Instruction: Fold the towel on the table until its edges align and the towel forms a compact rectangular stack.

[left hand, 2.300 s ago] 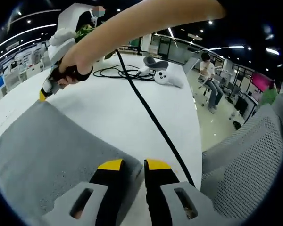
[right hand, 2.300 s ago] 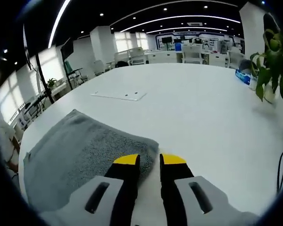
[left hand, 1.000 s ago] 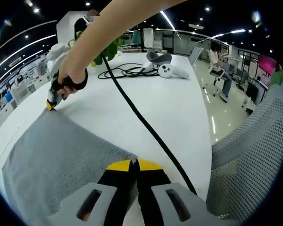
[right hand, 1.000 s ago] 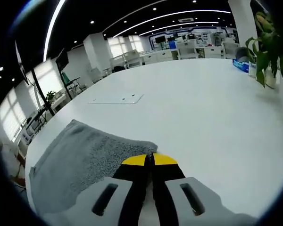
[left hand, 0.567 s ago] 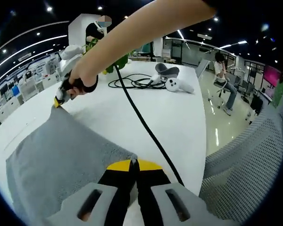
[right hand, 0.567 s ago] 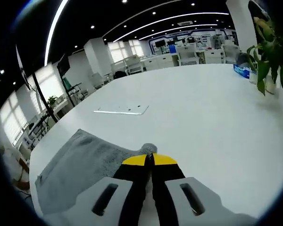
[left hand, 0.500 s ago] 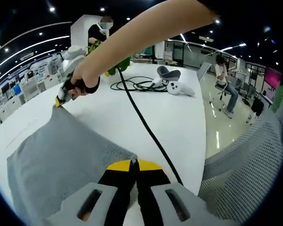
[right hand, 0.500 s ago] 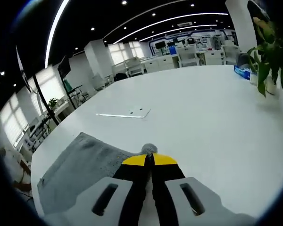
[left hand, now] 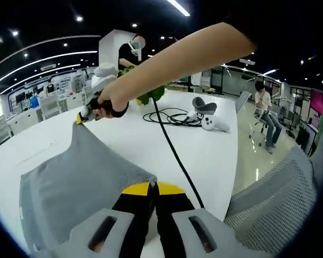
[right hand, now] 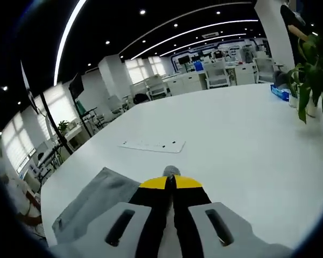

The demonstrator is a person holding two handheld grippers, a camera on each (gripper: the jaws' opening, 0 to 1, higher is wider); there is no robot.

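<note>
A grey towel point(left hand: 75, 177) hangs stretched above the white table point(left hand: 199, 145), held up by two corners. My left gripper point(left hand: 152, 186) is shut on the near corner of the towel. The right gripper point(left hand: 82, 116), held in a person's hand, comes into the left gripper view at the upper left, shut on the far corner. In the right gripper view my right gripper point(right hand: 170, 181) is shut with a tuft of the towel point(right hand: 94, 207) poking out above its tips, the rest drooping to the lower left over the table point(right hand: 231, 145).
A black cable point(left hand: 175, 156) runs from the person's arm across the table. Coiled cable and white controllers point(left hand: 207, 113) lie at the far end, near a plant point(right hand: 312, 64). A mesh chair point(left hand: 274, 209) stands at the right edge. A flat white plate point(right hand: 153, 145) lies on the table.
Both grippers have shut on the towel's corners and lifted them off the table; the towel now hangs higher between them than half a second ago.
</note>
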